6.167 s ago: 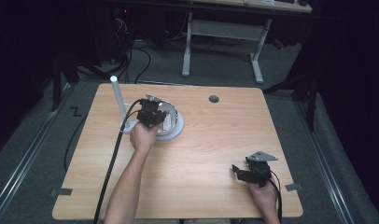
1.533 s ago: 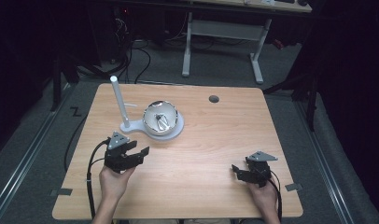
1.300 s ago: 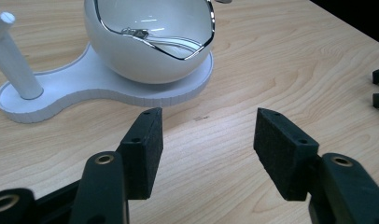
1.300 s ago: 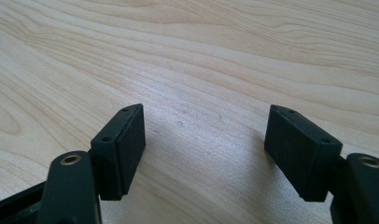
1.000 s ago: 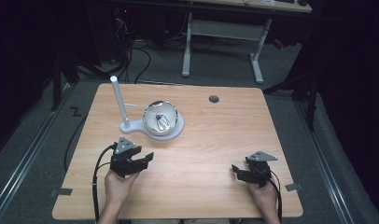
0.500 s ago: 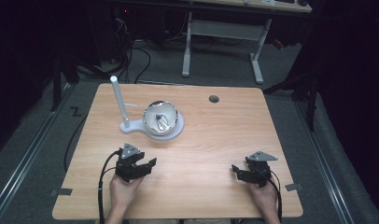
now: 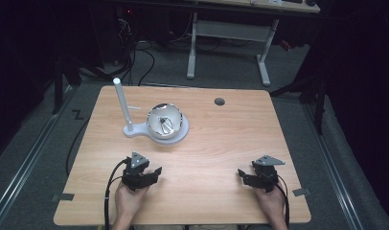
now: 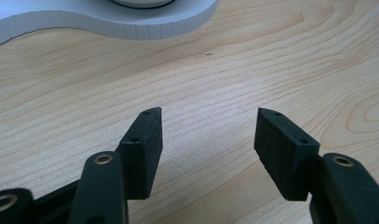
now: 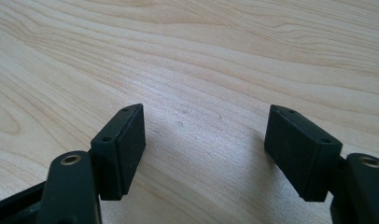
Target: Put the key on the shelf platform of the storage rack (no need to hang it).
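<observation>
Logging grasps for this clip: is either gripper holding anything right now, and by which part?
Nothing is held. The left gripper and the right gripper both stand open over bare table, with only wood between their jaws.

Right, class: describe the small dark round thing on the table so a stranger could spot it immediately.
Start at the wooden table and go to its far edge, right of the middle. The dark round spot sits flush in the wood there, alone, well right of the shiny bowl on its white stand.
</observation>
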Available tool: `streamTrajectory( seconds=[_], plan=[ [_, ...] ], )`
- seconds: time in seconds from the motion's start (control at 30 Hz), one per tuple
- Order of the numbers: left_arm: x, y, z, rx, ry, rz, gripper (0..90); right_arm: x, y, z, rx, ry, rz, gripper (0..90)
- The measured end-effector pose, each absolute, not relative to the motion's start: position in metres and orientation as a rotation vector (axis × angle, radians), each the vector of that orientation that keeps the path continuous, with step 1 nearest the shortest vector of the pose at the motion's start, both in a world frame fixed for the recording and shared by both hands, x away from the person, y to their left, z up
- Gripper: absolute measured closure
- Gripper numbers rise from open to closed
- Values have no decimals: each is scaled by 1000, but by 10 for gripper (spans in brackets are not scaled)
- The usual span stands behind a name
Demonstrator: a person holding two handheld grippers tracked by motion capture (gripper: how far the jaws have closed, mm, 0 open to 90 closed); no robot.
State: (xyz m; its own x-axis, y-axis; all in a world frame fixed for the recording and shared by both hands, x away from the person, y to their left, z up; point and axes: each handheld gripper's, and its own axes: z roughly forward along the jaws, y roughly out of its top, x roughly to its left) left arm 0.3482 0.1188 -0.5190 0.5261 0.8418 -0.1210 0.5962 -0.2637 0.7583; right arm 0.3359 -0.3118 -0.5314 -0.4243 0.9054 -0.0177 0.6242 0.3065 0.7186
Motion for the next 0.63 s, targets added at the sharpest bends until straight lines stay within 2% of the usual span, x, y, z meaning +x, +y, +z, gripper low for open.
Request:
streamTrajectory(
  seconds=[0.3,0.63],
  plan=[
    [347,111,-535,2006,1174,434,415,336,-312,-531,1361,2158,901,295],
    [343,103,-536,2041,1153,506,366,336,-312,-531,1358,2158,901,295]
  ],
)
